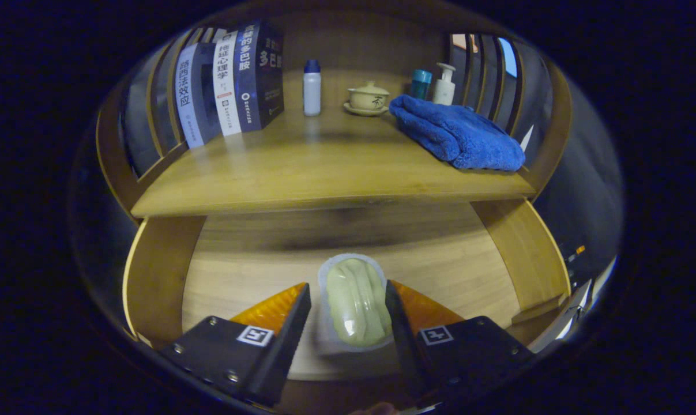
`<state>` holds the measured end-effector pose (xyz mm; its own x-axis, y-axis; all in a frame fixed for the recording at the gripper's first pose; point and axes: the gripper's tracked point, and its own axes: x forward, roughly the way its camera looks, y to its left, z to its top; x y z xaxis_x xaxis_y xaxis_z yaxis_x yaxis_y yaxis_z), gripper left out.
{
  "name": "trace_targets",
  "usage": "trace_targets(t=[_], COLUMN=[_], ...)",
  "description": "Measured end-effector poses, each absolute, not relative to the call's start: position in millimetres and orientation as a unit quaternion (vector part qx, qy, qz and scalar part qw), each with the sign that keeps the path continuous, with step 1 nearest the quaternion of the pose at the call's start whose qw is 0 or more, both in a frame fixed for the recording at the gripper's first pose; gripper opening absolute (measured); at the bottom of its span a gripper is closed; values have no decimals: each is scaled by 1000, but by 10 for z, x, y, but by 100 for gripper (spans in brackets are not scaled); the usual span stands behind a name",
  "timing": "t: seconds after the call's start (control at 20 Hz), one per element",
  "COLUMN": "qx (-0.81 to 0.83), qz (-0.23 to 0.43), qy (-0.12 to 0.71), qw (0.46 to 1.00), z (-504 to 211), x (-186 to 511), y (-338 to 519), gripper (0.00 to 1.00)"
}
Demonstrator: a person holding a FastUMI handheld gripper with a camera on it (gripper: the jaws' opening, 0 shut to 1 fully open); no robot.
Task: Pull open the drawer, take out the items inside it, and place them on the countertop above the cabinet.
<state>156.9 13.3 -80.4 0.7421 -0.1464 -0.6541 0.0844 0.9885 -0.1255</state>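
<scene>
Pale-green wrapped packet (356, 305) between tool (348, 300) fingers

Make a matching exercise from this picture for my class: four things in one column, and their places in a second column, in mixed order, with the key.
Things:
1. pale packet
2. blue towel
3. books
4. white bottle with blue cap

Places:
A. standing at the countertop's left end
B. in the open drawer, between the gripper's open fingers
C. folded at the countertop's right end
D. upright between the books and the lidded cup

Pairs: 1-B, 2-C, 3-A, 4-D
</scene>
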Motion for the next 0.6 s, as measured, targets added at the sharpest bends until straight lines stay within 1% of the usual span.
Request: trace_targets(t=[0.05,0.1,0.15,0.25,0.3,0.4,0.5,0.6], qx=[-63,-69,-64,-67,-70,-69,-63,-57], qz=[-74,-68,-59,-71,-70,-74,-70,-72], qy=[372,388,385,358,345,326,311,279], qw=[923,916,919,928,933,940,946,956], z=[-874,-976,-1006,-919,-939,-928,-881,-784], x=[1510,1512,1591,1618,1630,1652,1624,1599], y=[63,54,91,59,52,40,57,49], gripper=[65,52,52,33,32,13,13,13])
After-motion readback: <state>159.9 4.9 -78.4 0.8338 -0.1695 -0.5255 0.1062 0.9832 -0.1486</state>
